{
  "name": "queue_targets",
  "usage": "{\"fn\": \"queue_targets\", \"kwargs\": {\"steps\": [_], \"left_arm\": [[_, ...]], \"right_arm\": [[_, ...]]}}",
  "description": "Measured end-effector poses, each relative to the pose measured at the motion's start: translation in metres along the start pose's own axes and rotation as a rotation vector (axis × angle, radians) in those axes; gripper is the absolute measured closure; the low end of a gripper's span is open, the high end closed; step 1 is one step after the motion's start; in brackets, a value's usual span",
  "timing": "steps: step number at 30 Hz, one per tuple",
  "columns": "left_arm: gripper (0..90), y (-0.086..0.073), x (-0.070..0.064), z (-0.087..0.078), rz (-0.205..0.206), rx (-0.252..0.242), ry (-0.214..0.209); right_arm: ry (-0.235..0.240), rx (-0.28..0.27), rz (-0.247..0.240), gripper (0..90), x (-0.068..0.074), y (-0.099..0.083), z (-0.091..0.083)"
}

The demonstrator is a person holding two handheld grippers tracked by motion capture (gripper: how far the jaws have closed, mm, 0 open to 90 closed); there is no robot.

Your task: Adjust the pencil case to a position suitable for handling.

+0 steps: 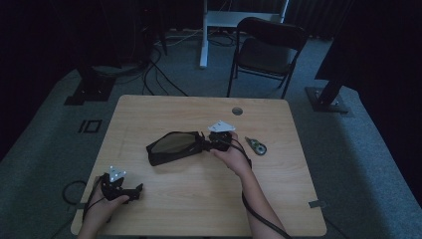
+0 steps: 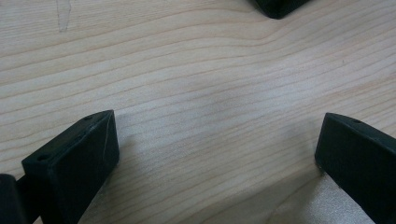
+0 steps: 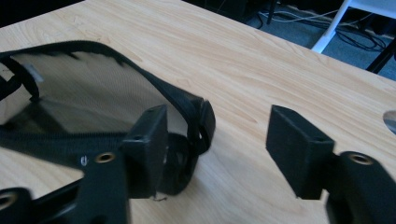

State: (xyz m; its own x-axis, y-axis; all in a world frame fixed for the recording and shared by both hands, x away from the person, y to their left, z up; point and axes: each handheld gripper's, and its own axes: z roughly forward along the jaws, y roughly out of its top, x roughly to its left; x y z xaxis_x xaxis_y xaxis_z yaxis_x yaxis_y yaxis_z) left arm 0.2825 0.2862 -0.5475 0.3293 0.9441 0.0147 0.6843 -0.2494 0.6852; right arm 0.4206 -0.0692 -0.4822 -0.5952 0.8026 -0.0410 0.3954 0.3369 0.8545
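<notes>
In the middle of the counter (image 1: 199, 199) lies the black mesh pouch (image 1: 174, 147), light and floppy. The right gripper (image 3: 217, 140), fingers open, should pinch its stiff webbing rim; the left gripper (image 1: 130, 193) rests open.

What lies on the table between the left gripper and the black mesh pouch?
Nothing: bare wood separates the left gripper from the black mesh pouch, as the high view shows.

Tabletop (image 1: 199, 194): pale wood, fine streaked grain. Mesh pouch (image 1: 171, 147): black webbing edge, see-through dark netting panel, greyish-olive from above. Left gripper (image 1: 134, 191) and right gripper (image 1: 205, 141): matte black jaws, each topped by a light grey plate. Tape dispenser (image 1: 257, 146): green and grey. Chair (image 1: 268, 50): black. Floor (image 1: 50, 129): grey-blue carpet
</notes>
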Motion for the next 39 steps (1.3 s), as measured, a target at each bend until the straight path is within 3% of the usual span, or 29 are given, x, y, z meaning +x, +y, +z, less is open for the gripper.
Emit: {"fn": "queue_targets", "kwargs": {"steps": [7,12,18,20,35,39], "left_arm": [[0.1,0.000,0.000,0.000,0.000,0.000,0.000],[0.1,0.000,0.000,0.000,0.000,0.000,0.000],[0.1,0.000,0.000,0.000,0.000,0.000,0.000],[0.1,0.000,0.000,0.000,0.000,0.000,0.000],[0.1,0.000,0.000,0.000,0.000,0.000,0.000],[0.1,0.000,0.000,0.000,0.000,0.000,0.000]], "right_arm": [[-0.034,0.006,0.009,59.6,0.003,0.003,0.014],[-0.020,0.028,0.023,61.7,0.004,0.001,0.018],[-0.006,0.053,0.018,76.9,0.007,-0.002,0.024],[-0.012,0.063,-0.019,84.7,0.009,-0.002,0.024],[-0.022,0.070,-0.029,86.4,0.013,-0.012,0.007],[-0.048,0.066,0.008,86.3,0.007,-0.023,-0.006]]}}
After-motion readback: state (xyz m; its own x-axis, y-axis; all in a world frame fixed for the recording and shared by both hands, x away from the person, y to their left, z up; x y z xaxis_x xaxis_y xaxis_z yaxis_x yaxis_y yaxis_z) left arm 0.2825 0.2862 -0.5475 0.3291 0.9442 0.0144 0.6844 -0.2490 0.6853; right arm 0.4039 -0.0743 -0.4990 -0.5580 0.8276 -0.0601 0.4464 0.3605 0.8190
